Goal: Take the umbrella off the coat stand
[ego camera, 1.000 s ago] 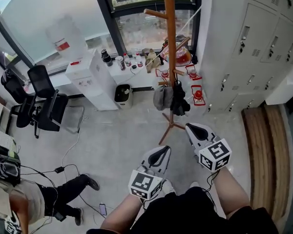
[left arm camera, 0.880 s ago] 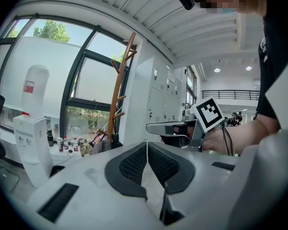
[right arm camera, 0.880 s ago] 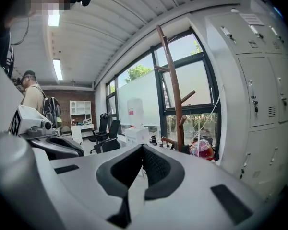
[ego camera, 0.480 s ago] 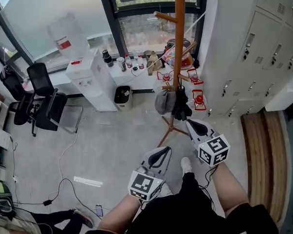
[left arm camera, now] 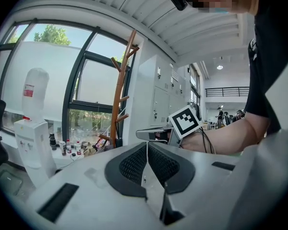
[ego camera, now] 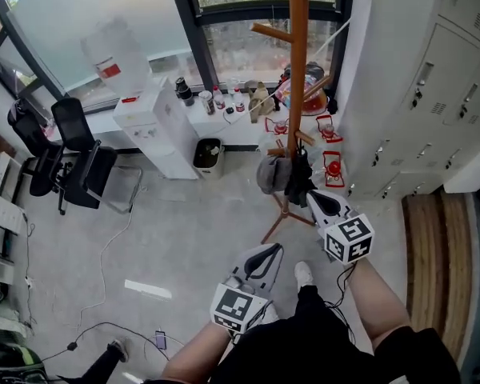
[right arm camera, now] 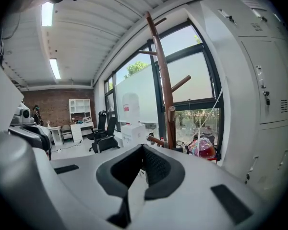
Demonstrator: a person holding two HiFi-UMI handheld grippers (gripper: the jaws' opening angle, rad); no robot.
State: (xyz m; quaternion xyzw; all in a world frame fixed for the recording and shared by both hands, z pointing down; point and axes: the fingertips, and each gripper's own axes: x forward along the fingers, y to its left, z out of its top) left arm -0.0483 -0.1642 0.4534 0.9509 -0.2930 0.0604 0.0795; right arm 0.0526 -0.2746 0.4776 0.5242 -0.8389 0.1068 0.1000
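The wooden coat stand (ego camera: 298,70) rises by the window, in front of the lockers. A dark folded umbrella (ego camera: 299,181) hangs from a low peg, beside a grey hat (ego camera: 270,174). My right gripper (ego camera: 315,196) is shut and empty, its tip just right of the umbrella's lower end. My left gripper (ego camera: 272,248) is shut too, lower and further back, over the floor. The left gripper view shows the coat stand (left arm camera: 118,95) ahead, past the left gripper (left arm camera: 147,146). The right gripper view has the stand's pole (right arm camera: 163,85) close ahead of the right gripper (right arm camera: 143,149); the umbrella is hidden there.
Grey lockers (ego camera: 432,94) stand right of the stand, with a wooden bench (ego camera: 436,246) below them. A water dispenser (ego camera: 156,126), a bin (ego camera: 208,154) and office chairs (ego camera: 72,162) are to the left. Red lanterns (ego camera: 332,166) sit by the stand's foot. Bottles (ego camera: 216,98) line the sill.
Both grippers have come nearer the coat stand; the right one now reaches the hanging umbrella. The seated person at lower left has slid almost out of view.
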